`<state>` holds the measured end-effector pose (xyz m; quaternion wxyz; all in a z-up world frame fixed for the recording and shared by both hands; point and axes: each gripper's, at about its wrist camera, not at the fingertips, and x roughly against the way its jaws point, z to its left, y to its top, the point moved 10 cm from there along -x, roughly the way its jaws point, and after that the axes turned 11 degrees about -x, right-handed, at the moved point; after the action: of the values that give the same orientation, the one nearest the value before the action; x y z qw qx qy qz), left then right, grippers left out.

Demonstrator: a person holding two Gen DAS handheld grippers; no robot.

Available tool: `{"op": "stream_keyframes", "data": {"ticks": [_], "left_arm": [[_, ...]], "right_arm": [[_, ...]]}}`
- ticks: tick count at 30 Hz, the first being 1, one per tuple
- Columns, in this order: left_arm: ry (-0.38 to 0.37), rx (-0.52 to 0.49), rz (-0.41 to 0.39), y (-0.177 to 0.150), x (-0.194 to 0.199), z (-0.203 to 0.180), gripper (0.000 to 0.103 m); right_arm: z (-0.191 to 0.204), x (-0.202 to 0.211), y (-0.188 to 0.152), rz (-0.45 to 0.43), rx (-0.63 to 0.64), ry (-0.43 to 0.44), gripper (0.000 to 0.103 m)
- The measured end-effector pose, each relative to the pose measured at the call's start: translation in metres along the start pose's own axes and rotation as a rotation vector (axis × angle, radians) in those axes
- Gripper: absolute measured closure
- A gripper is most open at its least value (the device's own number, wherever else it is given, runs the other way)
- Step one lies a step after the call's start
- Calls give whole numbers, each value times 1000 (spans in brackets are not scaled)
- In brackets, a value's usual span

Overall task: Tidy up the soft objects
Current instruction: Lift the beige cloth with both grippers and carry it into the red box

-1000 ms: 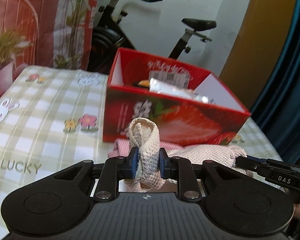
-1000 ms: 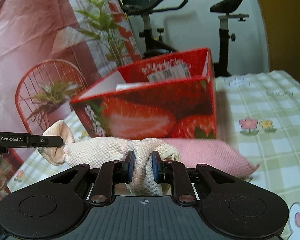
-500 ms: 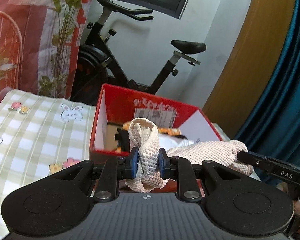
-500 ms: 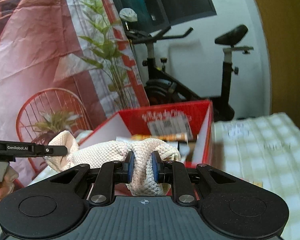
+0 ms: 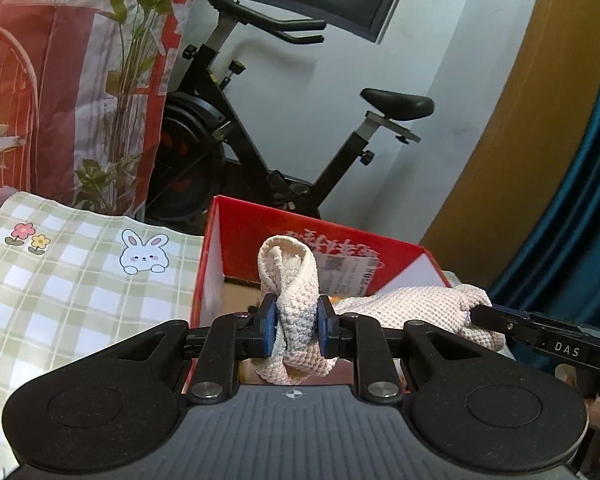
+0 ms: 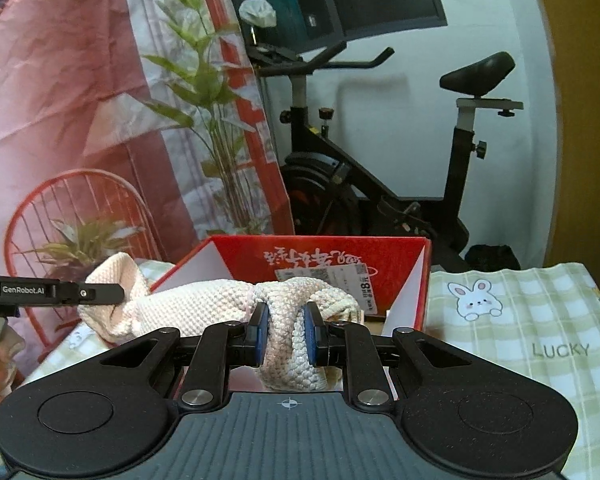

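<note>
- Reference landmark: the red box (image 6: 320,264), open-topped, standing on the checked tablecloth (image 6: 540,320).
- Task object: one cream knitted cloth (image 6: 204,304), held clear of the tablecloth and stretched between the two grippers, at the near rim of the red box and partly over its opening.
- Left gripper (image 5: 296,330): clenched on one bunched end of the cream knitted cloth (image 5: 290,280). A fold of fabric stands up above the pads; a short tail hangs below them.
- Right gripper (image 6: 286,332): clenched on the opposite bunched end. The cloth is pinched firmly between its blue pads.
- In the left wrist view, the right gripper enters from the right of the red box (image 5: 320,248), with the span of cloth sagging only slightly between the two tools.
- Box contents: a printed label on the far inner wall and some items on the floor; these are too obscured to identify.
- Step in hand (judged): transport phase, carrying the cloth to the red box for stowing.
- Next move (judged): advance both grippers past the near rim, lower until the cloth hangs inside the walls, then part both pairs of pads together.
- Caution: uneven release may leave one end draped over the rim.
</note>
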<state>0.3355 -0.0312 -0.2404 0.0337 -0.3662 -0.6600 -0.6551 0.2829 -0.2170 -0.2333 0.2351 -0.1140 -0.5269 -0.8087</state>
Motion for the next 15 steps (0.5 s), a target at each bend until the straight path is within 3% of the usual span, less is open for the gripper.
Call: {"op": "stream_keyframes", "data": {"ticks": [7,15], "left_arm": [[-11,-15,103,-7,-32,8,82],[-37,-103,234,-30,-50,-4,82]], "right_arm": [[-11,-40,-14,130,29,-49,86],[-17,-49,-37,242,90,-74,86]]}}
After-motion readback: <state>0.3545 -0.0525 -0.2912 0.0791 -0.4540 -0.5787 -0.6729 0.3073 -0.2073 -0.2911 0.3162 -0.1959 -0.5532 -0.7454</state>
